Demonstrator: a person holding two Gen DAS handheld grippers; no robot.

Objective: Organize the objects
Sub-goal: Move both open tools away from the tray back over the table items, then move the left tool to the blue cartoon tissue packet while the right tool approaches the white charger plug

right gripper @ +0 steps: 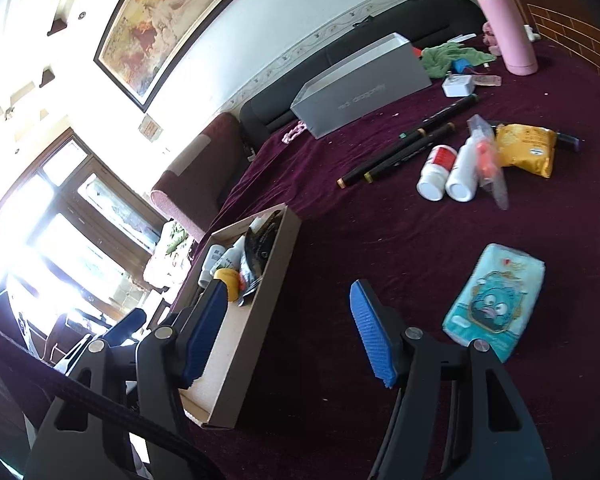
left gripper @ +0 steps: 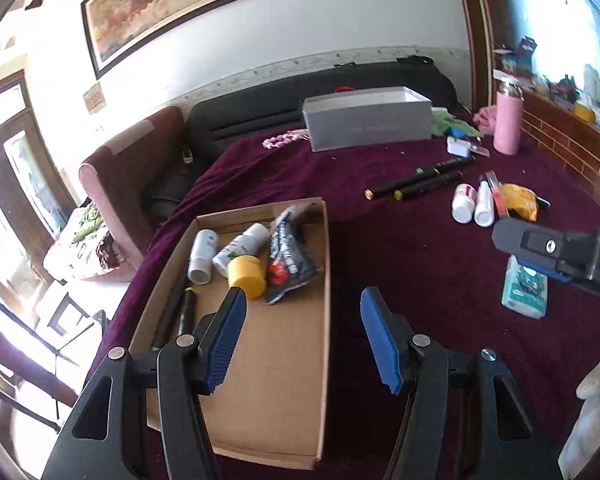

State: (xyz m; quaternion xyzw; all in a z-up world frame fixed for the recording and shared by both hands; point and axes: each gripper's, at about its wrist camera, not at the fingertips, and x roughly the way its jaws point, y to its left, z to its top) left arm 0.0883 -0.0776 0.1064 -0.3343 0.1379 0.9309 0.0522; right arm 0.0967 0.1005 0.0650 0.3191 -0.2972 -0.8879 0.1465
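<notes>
Beside the cardboard tray (right gripper: 236, 360), the tissue pack (right gripper: 496, 300) looks soft and light; take its middle. Both the left gripper (left gripper: 304, 336) and the right gripper (right gripper: 288, 332) are half open and empty.

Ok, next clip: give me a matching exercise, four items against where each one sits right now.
Items:
1. yellow jar
2. pink flask
3. tissue pack
4. two white bottles

Places:
A. upright on the cloth at the far side, by the brick-patterned ledge
B. lying side by side beside the yellow snack bag
C. inside the cardboard tray
D. flat on the cloth, alone, nearest the right claw

Pairs: 1-C, 2-A, 3-D, 4-B
</notes>
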